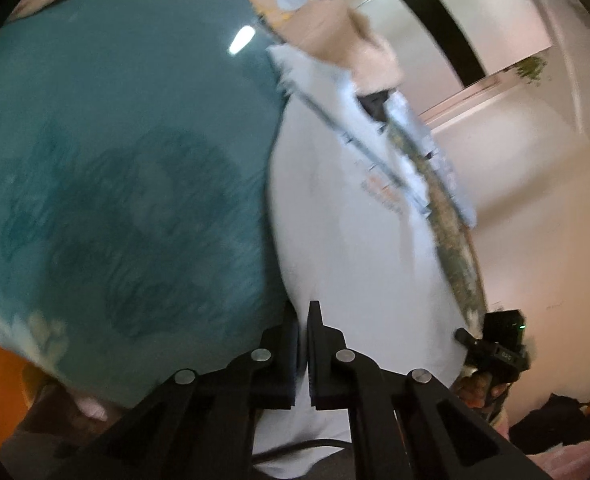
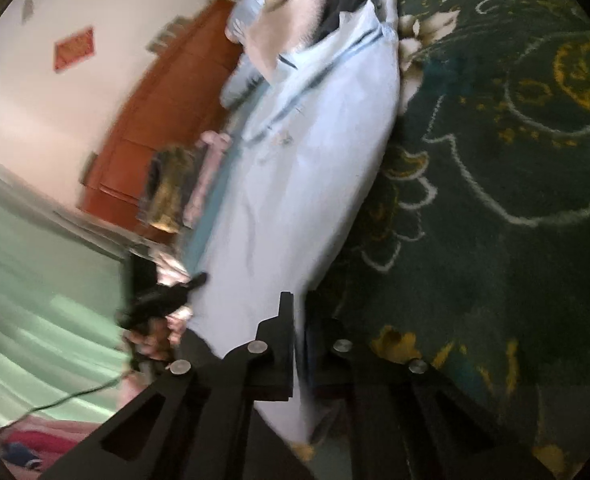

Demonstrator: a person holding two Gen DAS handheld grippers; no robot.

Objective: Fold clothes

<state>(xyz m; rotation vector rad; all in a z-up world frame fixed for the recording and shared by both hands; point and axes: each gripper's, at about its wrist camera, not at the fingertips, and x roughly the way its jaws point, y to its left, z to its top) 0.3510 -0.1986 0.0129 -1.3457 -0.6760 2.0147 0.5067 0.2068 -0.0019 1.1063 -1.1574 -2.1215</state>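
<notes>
Left gripper (image 1: 309, 344): clamped on shirt (image 1: 335, 220) hem, to lift.
Right gripper (image 2: 301, 344): clamped on hem too, keeping shirt stretched.

Soft daylight, heavy motion blur, fisheye-bent edges, a glare streak on teal bedding (image 1: 115, 120).

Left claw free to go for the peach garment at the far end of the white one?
Probably not yet. The left claw is shut on the white garment's near edge; the peach garment lies at its far end, nothing between.
</notes>
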